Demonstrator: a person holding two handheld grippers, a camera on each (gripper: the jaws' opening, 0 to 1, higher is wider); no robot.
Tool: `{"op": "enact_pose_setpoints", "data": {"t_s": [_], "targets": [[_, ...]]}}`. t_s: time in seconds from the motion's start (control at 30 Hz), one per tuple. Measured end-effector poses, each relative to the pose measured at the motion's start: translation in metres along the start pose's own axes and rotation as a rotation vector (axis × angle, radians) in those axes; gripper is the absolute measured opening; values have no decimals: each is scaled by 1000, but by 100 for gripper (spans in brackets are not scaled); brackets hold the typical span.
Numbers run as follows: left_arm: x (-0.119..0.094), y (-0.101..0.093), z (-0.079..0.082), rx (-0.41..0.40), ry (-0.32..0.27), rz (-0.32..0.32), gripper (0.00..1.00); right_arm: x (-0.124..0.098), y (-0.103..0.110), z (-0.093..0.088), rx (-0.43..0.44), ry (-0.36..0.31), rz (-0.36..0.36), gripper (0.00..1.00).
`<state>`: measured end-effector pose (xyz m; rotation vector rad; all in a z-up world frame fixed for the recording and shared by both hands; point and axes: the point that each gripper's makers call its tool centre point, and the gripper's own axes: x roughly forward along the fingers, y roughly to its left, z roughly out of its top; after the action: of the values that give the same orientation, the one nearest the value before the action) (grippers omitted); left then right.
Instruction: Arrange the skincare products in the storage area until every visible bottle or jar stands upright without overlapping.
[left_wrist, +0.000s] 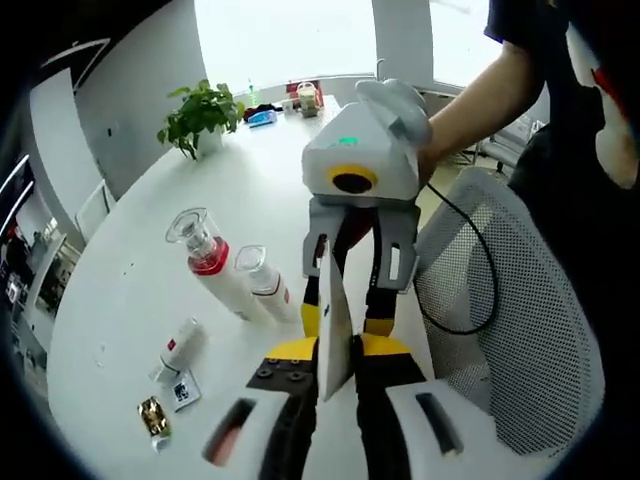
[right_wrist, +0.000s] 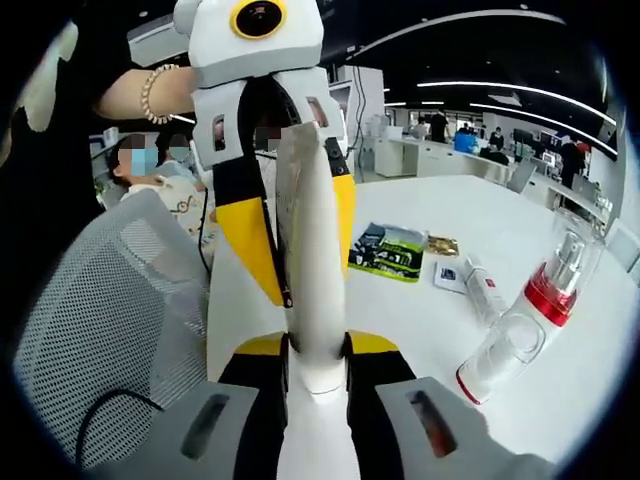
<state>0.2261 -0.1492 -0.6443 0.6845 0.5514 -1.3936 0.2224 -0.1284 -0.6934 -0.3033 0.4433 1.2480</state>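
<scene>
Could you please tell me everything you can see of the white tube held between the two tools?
The white tube looks like smooth plastic, tapering to a flat crimped seam. The right tool is clamped on its wider end and the left tool on its seam end, so it hangs in the air between them, above the white table's edge, next to a mesh chair. No print or cap can be made out.

White round table (left_wrist: 130, 290) across the left of the left gripper view, carrying two clear-capped bottles (left_wrist: 215, 268) near the middle, a small tube (left_wrist: 178, 347) and sachets (left_wrist: 155, 417) at lower left. Potted plant (left_wrist: 200, 115) and small items (left_wrist: 300, 97) at the far edge, upper middle. In the right gripper view, a green leaflet (right_wrist: 388, 250) flat at centre right.
</scene>
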Motion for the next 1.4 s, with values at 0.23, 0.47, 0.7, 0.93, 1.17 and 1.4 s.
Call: {"op": "enact_pose_setpoints", "data": {"t_s": [0.23,0.47,0.7,0.93,1.17,1.4], "targets": [[5,8,6,21,-11,7,18,-8,-13,-1,40,-30,-71,22],[7,14,9,34,-16,6,18,-18,-18,-8,72,-39,-103,24],[9,21,11,40,-17,12,18,-28,-14,-14,112,-48,-124,26],[13,34,14,44,-21,28,18,-36,-4,-27,175,-42,-135,31],[17,54,13,42,-34,39,18,-47,-7,-33,239,-53,-169,36],[19,69,12,38,-42,58,19,-55,-13,-36,288,-69,-223,45]]}}
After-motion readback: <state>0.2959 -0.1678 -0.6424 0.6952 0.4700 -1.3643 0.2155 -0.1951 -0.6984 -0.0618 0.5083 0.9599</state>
